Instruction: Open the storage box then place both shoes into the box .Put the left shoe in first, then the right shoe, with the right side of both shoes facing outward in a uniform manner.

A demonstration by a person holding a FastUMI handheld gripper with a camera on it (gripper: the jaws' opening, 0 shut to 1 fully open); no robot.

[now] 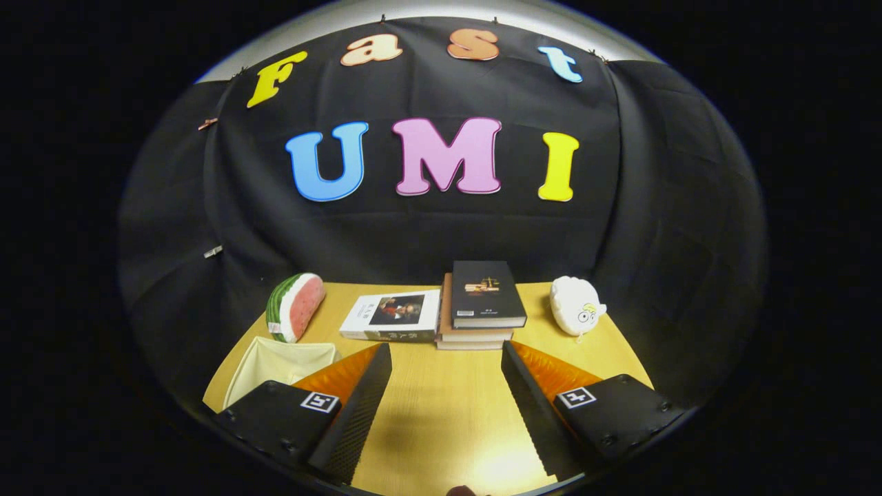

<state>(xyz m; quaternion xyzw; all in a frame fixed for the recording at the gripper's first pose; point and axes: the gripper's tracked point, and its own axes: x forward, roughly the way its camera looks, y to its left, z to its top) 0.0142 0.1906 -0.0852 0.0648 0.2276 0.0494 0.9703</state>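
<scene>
While my tongs (446, 406) hang spread wide with nothing between them, I look across the pale wooden desk (448, 413) toward the booth's back wall. Beyond the fingers sit a stack of hardcover books with a dark cover on top (482, 303), a flat white book bearing a dark picture (393, 315), a plush watermelon slice (296, 306) and a white round plush toy (575, 305). Just ahead of my left finger lies a cream, open-topped fabric bin (275, 365); whether that is the storage box I cannot tell, and its inside is partly hidden. I see no shoes, so I cannot judge how far the job stands: this would fit either stage.
</scene>
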